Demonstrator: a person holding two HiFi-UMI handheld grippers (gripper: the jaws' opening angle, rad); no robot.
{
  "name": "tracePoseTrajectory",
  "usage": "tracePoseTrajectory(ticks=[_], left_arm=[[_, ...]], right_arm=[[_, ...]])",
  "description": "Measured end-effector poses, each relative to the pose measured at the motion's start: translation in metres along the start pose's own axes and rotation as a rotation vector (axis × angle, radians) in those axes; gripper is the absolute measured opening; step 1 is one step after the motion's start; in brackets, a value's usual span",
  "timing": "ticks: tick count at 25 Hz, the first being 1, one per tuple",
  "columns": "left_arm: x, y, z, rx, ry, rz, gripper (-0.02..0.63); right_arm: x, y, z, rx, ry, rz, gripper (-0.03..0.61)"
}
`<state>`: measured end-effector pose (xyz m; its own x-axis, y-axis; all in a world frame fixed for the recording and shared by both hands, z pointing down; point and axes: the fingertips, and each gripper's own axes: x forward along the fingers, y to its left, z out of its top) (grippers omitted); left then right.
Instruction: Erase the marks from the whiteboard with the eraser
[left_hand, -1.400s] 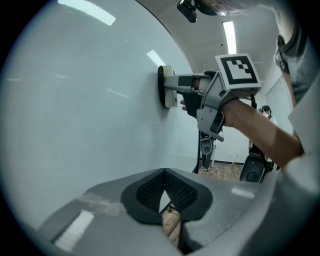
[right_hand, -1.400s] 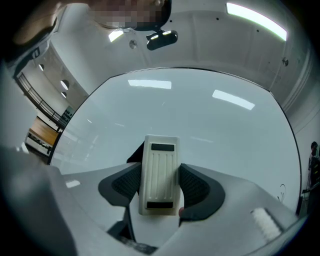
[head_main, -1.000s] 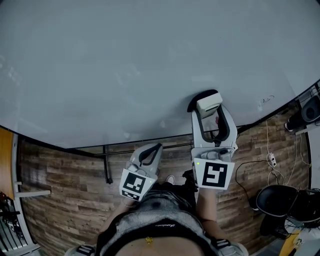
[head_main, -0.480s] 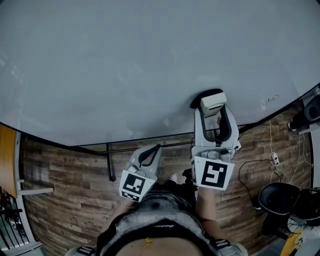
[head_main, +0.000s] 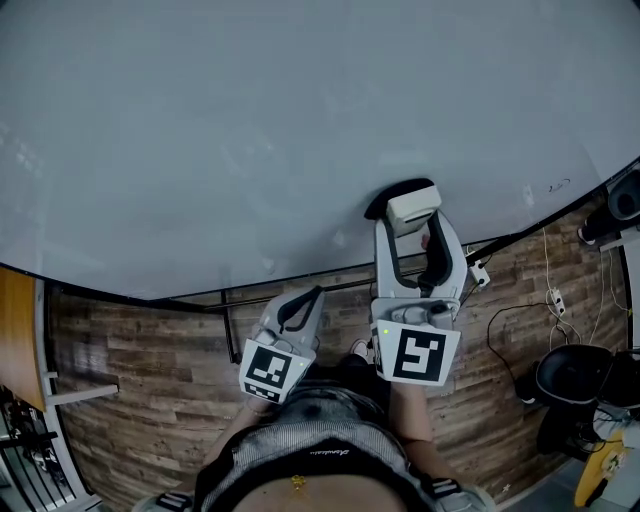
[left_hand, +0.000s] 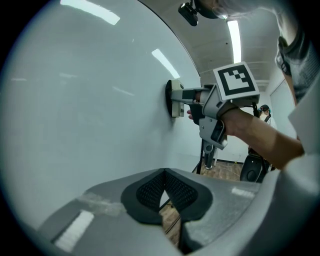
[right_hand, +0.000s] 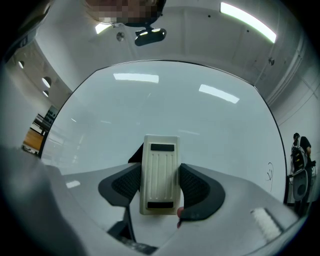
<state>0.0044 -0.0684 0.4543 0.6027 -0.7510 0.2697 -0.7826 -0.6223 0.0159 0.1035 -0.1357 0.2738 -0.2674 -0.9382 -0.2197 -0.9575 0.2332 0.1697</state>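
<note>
The whiteboard (head_main: 250, 130) fills the upper head view. A cream eraser (head_main: 413, 206) with a black felt face is pressed flat against the board near its lower edge, and my right gripper (head_main: 410, 218) is shut on it. In the right gripper view the eraser (right_hand: 160, 172) sits upright between the two black pads, and a small dark scribble (right_hand: 270, 172) shows far to the right. In the head view that same mark (head_main: 558, 185) lies right of the eraser. My left gripper (head_main: 303, 303) hangs below the board's edge, away from it, with its jaws (left_hand: 165, 187) shut on nothing.
Wood-plank flooring (head_main: 150, 380) lies below the board. The board's black stand bar (head_main: 290, 290) runs along its lower edge. Cables (head_main: 520, 335) and a black chair (head_main: 580, 380) are at the right. A person (right_hand: 300, 147) stands far right in the right gripper view.
The right gripper has slid the eraser a little to the left along the board, away from the scribble. The left gripper has stayed where it was.
</note>
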Motion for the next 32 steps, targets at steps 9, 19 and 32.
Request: tracePoseTrajectory(ticks=[9, 19, 32], left_arm=[[-0.002, 0.016, 0.001, 0.014, -0.003, -0.059, 0.003], [-0.018, 0.03, 0.0, 0.015, -0.018, -0.083, 0.003], [-0.031, 0.042, 0.041, -0.049, -0.18, 0.022, 0.003]], right_arm=[[0.006, 0.04, 0.006, 0.003, 0.0, 0.021, 0.245], [0.004, 0.097, 0.011, -0.034, 0.013, 0.105, 0.247], [-0.019, 0.095, -0.024, -0.056, 0.03, 0.24, 0.247]])
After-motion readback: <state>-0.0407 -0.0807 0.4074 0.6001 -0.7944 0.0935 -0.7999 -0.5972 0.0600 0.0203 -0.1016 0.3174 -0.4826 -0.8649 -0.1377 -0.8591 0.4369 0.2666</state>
